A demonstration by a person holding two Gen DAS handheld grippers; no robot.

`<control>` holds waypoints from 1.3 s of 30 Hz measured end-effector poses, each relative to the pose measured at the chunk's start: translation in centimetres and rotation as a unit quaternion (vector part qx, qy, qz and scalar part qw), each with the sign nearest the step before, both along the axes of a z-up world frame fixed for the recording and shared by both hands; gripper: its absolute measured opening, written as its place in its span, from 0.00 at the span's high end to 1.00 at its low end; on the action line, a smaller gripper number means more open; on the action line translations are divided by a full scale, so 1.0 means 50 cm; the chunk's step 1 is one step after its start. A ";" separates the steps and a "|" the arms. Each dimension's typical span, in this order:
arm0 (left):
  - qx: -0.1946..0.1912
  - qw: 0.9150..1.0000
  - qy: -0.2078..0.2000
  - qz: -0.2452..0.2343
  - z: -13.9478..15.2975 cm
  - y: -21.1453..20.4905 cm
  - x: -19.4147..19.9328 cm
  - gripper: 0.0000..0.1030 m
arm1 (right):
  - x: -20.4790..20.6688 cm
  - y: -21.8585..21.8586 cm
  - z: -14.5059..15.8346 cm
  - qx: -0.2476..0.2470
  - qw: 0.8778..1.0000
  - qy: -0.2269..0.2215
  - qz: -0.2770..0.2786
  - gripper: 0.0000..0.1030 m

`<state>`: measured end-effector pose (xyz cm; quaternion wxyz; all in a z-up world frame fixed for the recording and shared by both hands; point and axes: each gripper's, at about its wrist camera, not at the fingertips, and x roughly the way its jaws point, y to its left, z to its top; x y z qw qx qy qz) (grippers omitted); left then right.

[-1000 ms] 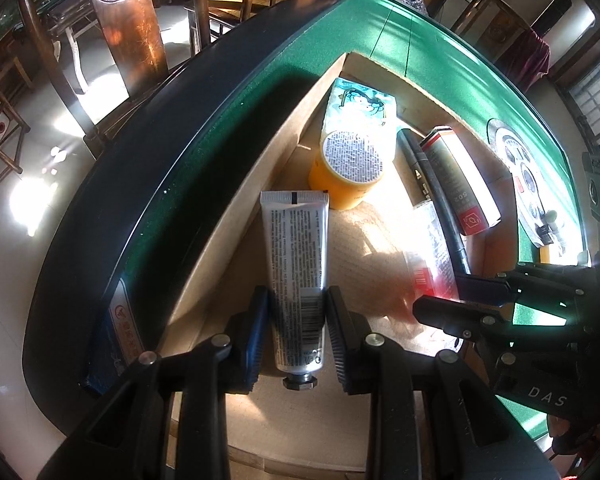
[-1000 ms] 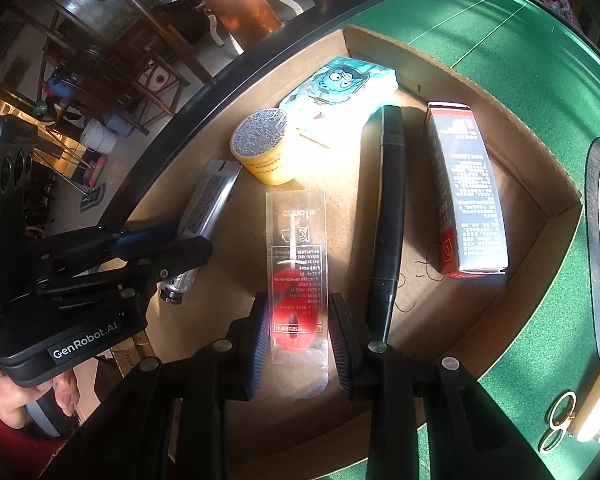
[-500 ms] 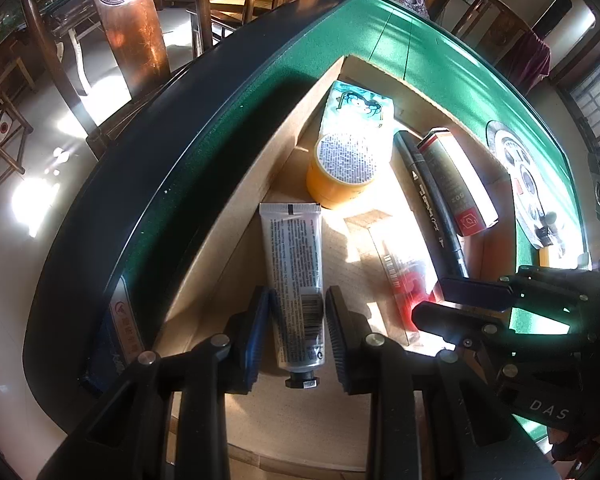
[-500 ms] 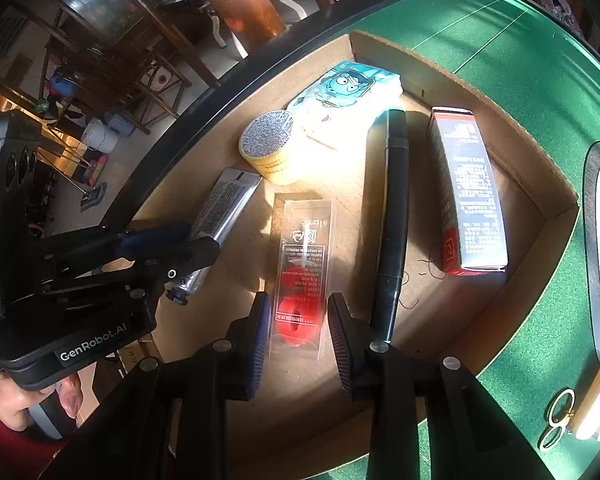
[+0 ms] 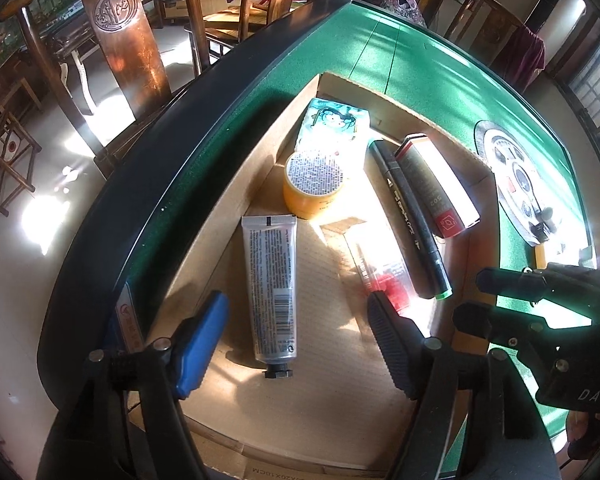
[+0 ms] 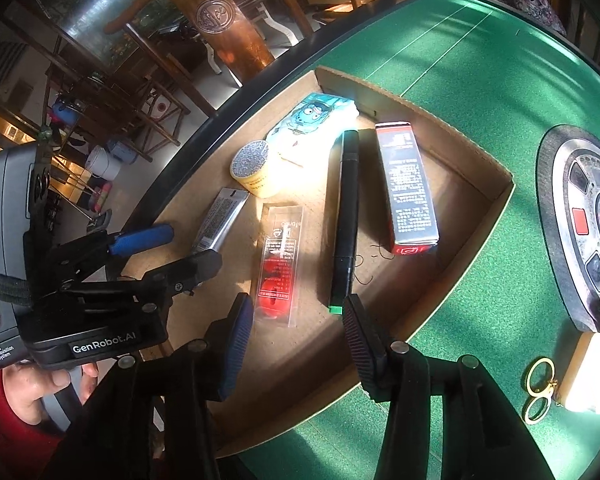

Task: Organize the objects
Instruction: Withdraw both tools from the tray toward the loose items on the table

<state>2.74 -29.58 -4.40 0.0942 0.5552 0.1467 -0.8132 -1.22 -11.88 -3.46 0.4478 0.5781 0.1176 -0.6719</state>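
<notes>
Left claw (image 5: pixel 296 344), left wrist view: its jaws are spreading, and the silver squeeze tube with a black cap (image 5: pixel 272 292) lies flat between them on the floor of the shallow brown cardboard tray (image 5: pixel 340 412), with neither pad touching it. The tube runs along the tray's left wall, cap toward the near edge. Beyond it stand the yellow round tub with a printed lid (image 5: pixel 312 188) and the blue cartoon tissue pack (image 5: pixel 332 128) in the far corner. The clear blister pack with red contents (image 5: pixel 384 280), the black marker with a green end (image 5: pixel 412 220) and the red-and-grey carton (image 5: pixel 436 188) lie side by side toward the right wall.

Risk: the right-hand pad hangs just beside the blister pack. A careless lift or sideways drift could catch its edge and skew the row.

Right claw (image 6: pixel 296 336), right wrist view: its jaws are also parting, empty, and stand near the bottom end of the blister pack (image 6: pixel 278 264), which rests loose on the tray floor. The marker (image 6: pixel 346 216) lies just beside the right pad, its green end almost under it. The carton (image 6: pixel 408 188) sits near the tray's right wall.

Risk: the marker is round and would likely roll if clipped, disturbing the carton. Both claws work close together over the tray's near edge, so a collision between them is possible. The tray sits at the edge of the green felt worktop (image 6: pixel 480 60); a snag on its wall could push it toward the drop.
</notes>
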 end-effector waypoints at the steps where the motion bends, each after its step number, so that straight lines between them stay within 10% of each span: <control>1: -0.002 1.000 0.000 -0.001 0.003 0.005 0.000 0.29 | -0.003 0.006 0.002 -0.001 1.000 0.000 -0.003 0.50; 24: -0.050 0.998 0.014 -0.028 0.044 0.094 -0.012 0.09 | -0.047 0.175 0.022 -0.009 0.997 0.001 -0.078 0.12; 39: -0.070 0.990 0.033 -0.116 0.066 0.224 -0.065 0.01 | -0.093 0.363 0.016 -0.006 0.982 -0.010 -0.187 0.05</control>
